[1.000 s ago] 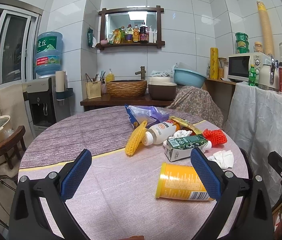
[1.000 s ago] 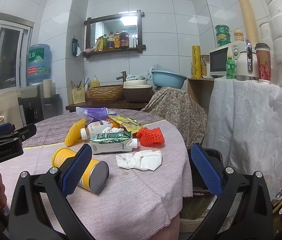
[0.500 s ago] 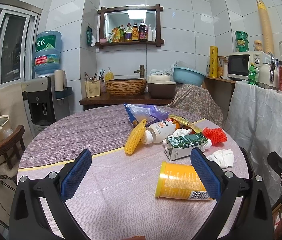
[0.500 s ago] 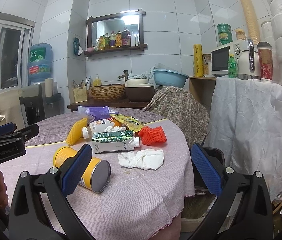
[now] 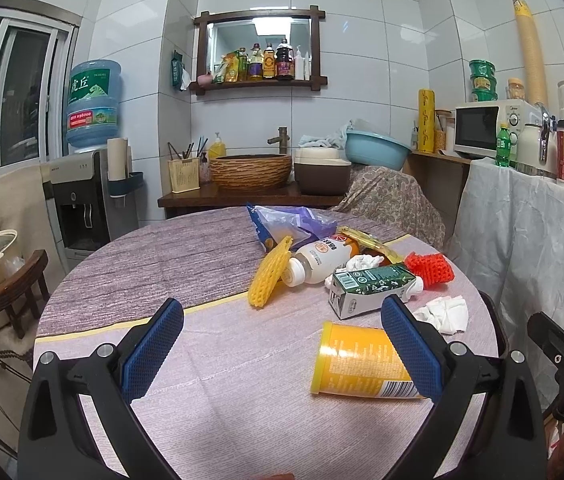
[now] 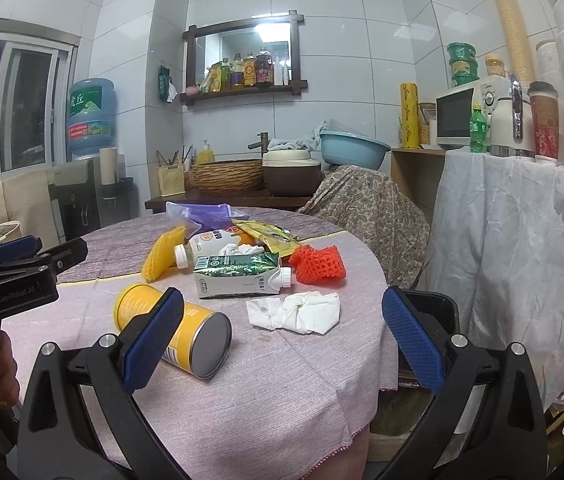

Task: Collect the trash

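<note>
Trash lies on a round table (image 5: 186,392): a yellow can (image 5: 357,362) on its side, a green milk carton (image 5: 369,288), a crumpled white tissue (image 5: 443,312), a red foam net (image 5: 429,266), a yellow foam net (image 5: 268,278), a white bottle (image 5: 317,258) and a purple bag (image 5: 293,224). My left gripper (image 5: 282,344) is open and empty above the table's near side. My right gripper (image 6: 282,340) is open and empty, near the can (image 6: 174,334) and tissue (image 6: 297,312). A black bin (image 6: 429,320) stands beside the table.
A white-draped counter (image 6: 521,240) with a microwave (image 6: 457,118) stands to the right. A wooden sink shelf (image 5: 242,196) with a woven basin is behind the table. A water dispenser (image 5: 82,192) and a small stool (image 5: 18,292) are on the left.
Both grippers have shifted only slightly; the right wrist view has drifted a little closer to the table. Nothing was grasped or moved.
</note>
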`<state>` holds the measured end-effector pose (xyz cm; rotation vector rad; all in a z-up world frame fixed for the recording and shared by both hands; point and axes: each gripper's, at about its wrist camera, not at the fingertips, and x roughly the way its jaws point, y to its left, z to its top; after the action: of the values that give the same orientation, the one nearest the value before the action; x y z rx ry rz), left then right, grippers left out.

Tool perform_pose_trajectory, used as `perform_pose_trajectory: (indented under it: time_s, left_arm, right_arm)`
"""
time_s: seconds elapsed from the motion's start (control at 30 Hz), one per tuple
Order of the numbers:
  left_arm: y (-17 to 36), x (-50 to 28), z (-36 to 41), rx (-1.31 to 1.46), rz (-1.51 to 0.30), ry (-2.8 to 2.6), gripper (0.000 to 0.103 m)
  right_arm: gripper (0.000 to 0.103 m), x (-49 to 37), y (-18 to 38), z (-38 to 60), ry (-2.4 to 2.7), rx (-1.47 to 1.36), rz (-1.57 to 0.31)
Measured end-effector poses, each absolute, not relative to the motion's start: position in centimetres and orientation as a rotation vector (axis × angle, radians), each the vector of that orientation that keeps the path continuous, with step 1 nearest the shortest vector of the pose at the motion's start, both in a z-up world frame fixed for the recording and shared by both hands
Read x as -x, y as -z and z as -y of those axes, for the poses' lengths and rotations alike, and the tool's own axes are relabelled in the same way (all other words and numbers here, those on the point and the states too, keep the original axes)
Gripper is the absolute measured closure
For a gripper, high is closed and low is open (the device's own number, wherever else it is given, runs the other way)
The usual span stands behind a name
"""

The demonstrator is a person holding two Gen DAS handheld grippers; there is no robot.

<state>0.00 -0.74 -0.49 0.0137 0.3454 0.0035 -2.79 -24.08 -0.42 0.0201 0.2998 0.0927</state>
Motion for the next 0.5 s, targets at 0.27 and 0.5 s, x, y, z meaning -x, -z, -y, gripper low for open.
perform_pose_trajectory:
  time_s: [0.27, 0.5]
  left_arm:
    - [0.4, -0.4, -0.1, -0.015, -0.369, -0.009, 0.005]
    - [1.1, -1.7, -0.7, -0.036, -0.435, -0.002, 0.005]
  right_arm:
    - [0.005, 2.1, 0.7, 23.9, -0.136, -0.006, -0.333]
    - [0.005, -0.3, 1.6, 23.5, -0.278, 0.002, -0.447]
